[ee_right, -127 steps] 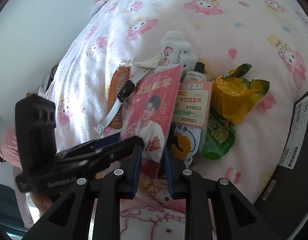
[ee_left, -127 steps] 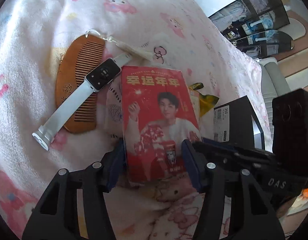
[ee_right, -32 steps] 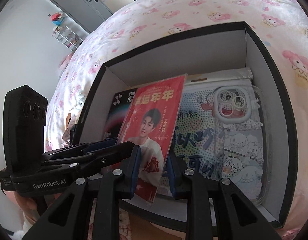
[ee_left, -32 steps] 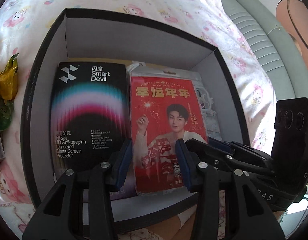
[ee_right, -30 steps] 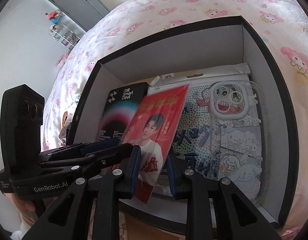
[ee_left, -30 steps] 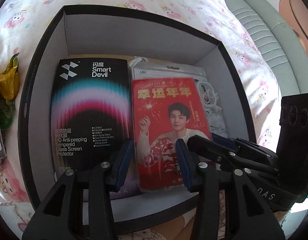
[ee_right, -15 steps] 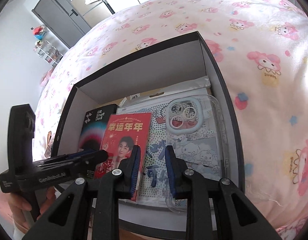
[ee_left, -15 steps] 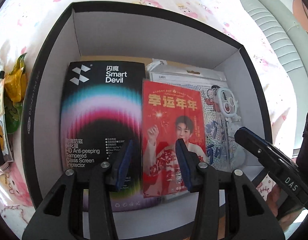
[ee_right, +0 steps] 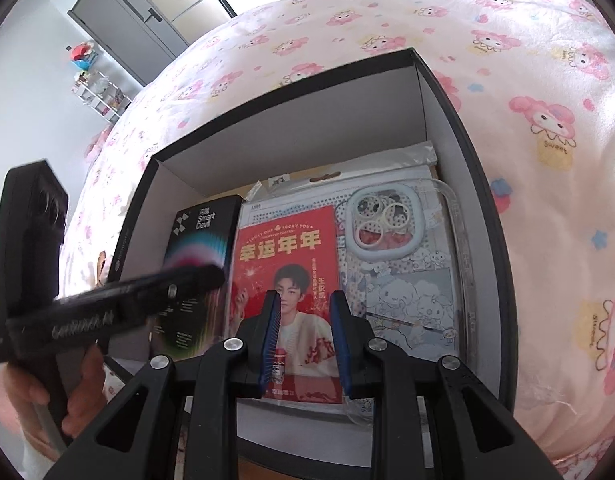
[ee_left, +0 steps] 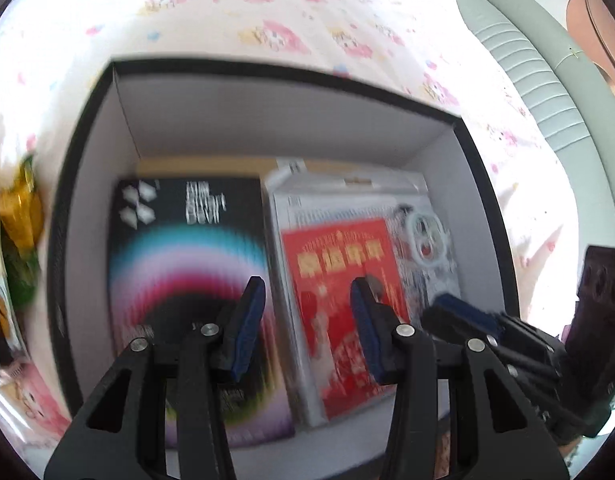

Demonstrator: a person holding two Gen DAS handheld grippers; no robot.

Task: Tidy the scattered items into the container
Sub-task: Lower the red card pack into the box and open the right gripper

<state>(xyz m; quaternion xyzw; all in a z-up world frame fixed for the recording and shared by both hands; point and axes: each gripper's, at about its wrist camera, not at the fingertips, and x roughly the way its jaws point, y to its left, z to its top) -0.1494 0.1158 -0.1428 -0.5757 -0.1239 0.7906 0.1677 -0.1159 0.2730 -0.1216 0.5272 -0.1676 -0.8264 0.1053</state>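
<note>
- Left wrist view: the left hand-held gripper (ee_left: pixel 305 322) hangs over the black box (ee_left: pixel 83 152) with its 2 blue-padded fingers (ee_left: pixel 247 320) spread wide and nothing between them.
- The box has white inner walls and sits on a pink cartoon-print bed cover (ee_left: pixel 267 20).
- Inside, the red card (ee_left: pixel 339 280) lies flat on a clear-packaged phone case (ee_left: pixel 423 236), right of a black Smart Devil screen-protector pack (ee_left: pixel 179 248). This view is motion-blurred.
- A yellow and green snack packet (ee_left: pixel 21 220) lies on the bed just outside the box's left wall.
- The right hand-held gripper (ee_left: pixel 507 340) shows as a dark body at the right edge; its jaw gap cannot be told from here.
- Right wrist view: the right hand-held gripper (ee_right: pixel 303 334) hovers above the lower part of the red card (ee_right: pixel 283 276), fingers (ee_right: pixel 271 332) parted and holding nothing.
- The card rests flat in the box (ee_right: pixel 479 184), between the screen-protector pack (ee_right: pixel 199 240) and the phone case (ee_right: pixel 403 256), overlapping the case's packaging.
- The left hand-held gripper (ee_right: pixel 203 274) reaches in from the left over the screen-protector pack, held by a hand (ee_right: pixel 79 396).
- A grey wardrobe (ee_right: pixel 127 12) stands beyond the bed.
</note>
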